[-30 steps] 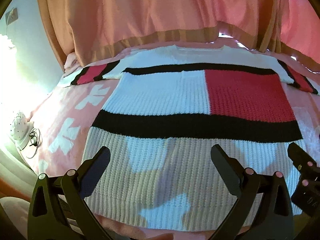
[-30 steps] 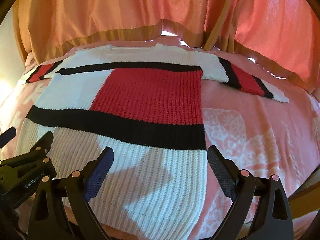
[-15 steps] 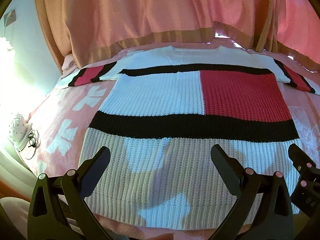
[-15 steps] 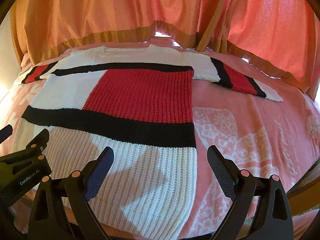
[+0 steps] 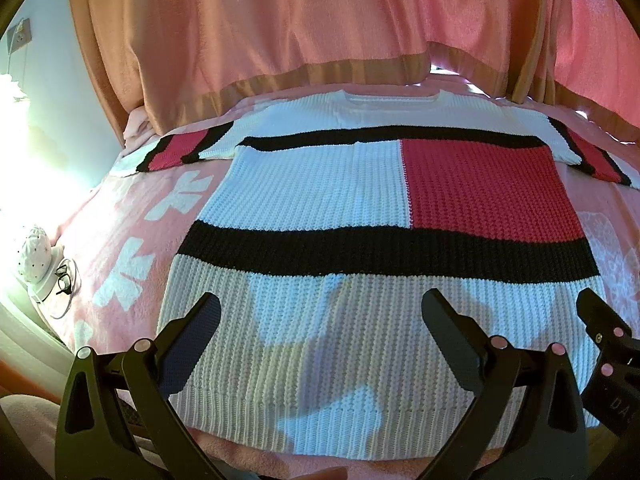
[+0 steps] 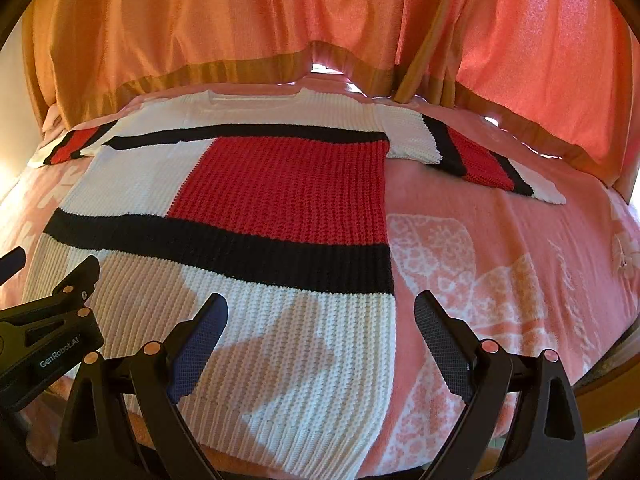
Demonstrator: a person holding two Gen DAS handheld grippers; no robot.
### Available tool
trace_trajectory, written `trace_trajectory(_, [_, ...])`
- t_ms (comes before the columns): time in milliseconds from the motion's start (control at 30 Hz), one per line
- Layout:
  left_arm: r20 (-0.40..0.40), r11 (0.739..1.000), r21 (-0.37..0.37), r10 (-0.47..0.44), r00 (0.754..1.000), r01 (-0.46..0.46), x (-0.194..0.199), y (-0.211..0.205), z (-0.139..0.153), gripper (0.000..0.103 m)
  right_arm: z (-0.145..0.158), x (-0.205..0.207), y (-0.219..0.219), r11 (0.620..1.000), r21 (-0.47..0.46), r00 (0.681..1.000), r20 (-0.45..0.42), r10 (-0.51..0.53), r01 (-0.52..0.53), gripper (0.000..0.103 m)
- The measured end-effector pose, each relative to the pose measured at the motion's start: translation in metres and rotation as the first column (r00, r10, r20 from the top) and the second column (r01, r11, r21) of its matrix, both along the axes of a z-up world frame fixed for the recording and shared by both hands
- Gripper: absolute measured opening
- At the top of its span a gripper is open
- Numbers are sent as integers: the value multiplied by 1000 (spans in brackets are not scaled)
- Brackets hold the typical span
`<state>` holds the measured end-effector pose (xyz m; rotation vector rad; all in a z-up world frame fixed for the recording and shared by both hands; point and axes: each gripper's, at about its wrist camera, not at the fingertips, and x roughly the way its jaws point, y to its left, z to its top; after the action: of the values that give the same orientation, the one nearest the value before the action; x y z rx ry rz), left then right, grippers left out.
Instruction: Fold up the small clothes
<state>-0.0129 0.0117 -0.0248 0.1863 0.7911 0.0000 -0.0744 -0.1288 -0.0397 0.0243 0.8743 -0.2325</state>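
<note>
A knitted sweater (image 5: 320, 200) with white, red and black blocks lies flat on a pink bed, collar at the far side, both sleeves spread out; it also shows in the right wrist view (image 6: 280, 200). My left gripper (image 5: 320, 316) is open and empty above the white hem band. My right gripper (image 6: 320, 312) is open and empty above the hem's right part, near the sweater's right side edge. The right gripper's tip shows at the left view's right edge (image 5: 600, 320), and the left gripper's body shows in the right view (image 6: 52, 320).
A pink blanket (image 6: 500, 260) with white patterns covers the bed. Pink-orange curtains (image 5: 320, 32) hang behind it. A white dotted object (image 5: 36, 256) and glasses (image 5: 62, 278) sit on a ledge at the left. The bed's right edge drops off (image 6: 616, 340).
Both views have shifted a little so the sweater sits slightly farther and more centred; both grippers stay open and empty.
</note>
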Motion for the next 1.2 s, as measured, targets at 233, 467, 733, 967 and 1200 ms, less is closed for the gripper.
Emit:
trace_trajectory(233, [1, 1000, 2, 0, 1000, 0, 0, 1, 0, 98, 0, 0, 0, 1000, 0, 1000, 0, 1, -1, 93])
trace_trajectory(467, [-2, 1000, 0, 0, 1000, 0, -1, 3, -1, 98, 0, 0, 0, 1000, -1, 1000, -1, 1, -1, 93])
trace_trajectory(733, [-17, 998, -44, -42, 999, 41, 18, 7, 31, 98, 36, 24, -46, 1000, 13, 998, 52, -20, 19, 93])
trace_trajectory(967, [85, 993, 3, -119, 989, 119, 90, -1, 94, 98, 64, 111, -232, 963, 126, 970, 14, -243, 239, 92])
trace_trajectory(1200, [90, 994, -70, -77, 993, 83, 137, -1, 84, 98, -17, 145, -417, 781, 165, 798, -104, -594, 603, 71])
